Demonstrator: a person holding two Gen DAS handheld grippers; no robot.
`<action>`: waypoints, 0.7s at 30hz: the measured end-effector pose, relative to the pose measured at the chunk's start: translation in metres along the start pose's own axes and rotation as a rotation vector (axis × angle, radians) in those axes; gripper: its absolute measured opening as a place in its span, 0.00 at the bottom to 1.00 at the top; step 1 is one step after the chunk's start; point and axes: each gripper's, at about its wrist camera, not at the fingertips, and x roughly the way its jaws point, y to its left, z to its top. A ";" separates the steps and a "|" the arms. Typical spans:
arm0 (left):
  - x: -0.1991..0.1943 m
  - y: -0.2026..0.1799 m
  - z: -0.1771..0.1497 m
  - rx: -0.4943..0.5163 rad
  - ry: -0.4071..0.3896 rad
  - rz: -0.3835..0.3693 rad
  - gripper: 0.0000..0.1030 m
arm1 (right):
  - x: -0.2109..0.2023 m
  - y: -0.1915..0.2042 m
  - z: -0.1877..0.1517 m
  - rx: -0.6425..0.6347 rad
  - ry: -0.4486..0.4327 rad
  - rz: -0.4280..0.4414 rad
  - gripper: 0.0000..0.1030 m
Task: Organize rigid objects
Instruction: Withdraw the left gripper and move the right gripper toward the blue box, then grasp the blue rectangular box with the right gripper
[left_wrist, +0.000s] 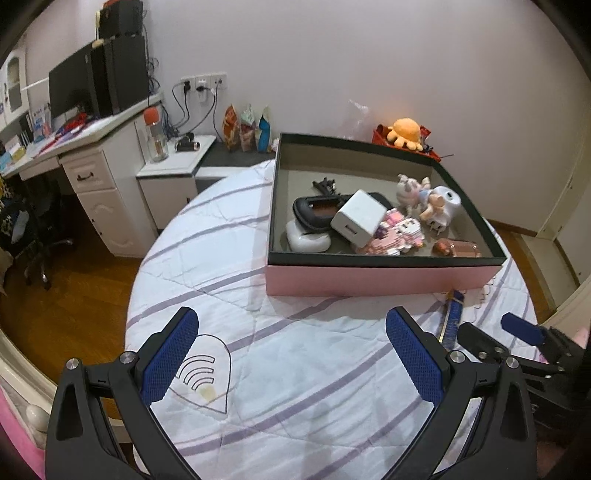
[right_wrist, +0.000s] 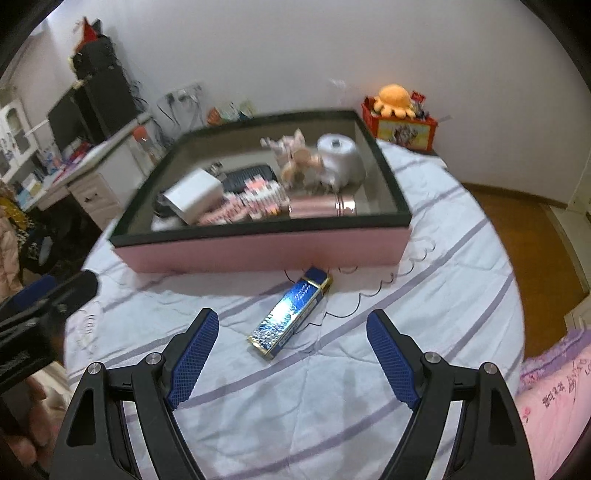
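Right wrist view: the blue-and-gold slim box (right_wrist: 290, 314) lay on the bed before the pink tray (right_wrist: 258, 253). Right claw (right_wrist: 291, 363) gaped, empty. Probably light, stiff, glossy-slick; best pinched across its narrow sides.

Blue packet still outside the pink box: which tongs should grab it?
Right. The right tongs stand open with the blue packet just ahead between the fingers. The left tongs face bare quilt, packet off to their right.

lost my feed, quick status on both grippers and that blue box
Left gripper open, empty. Right gripper open, above blue box. Box on bed outside pink tray. Path clear.
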 end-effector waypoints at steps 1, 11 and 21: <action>0.004 0.002 0.000 0.001 0.007 -0.001 1.00 | 0.006 0.000 0.000 0.006 0.011 -0.010 0.81; 0.040 0.007 0.005 -0.004 0.055 -0.037 1.00 | 0.049 0.005 -0.001 0.062 0.070 -0.096 0.81; 0.047 -0.001 0.001 0.012 0.070 -0.050 1.00 | 0.050 0.010 0.003 0.012 0.040 -0.132 0.39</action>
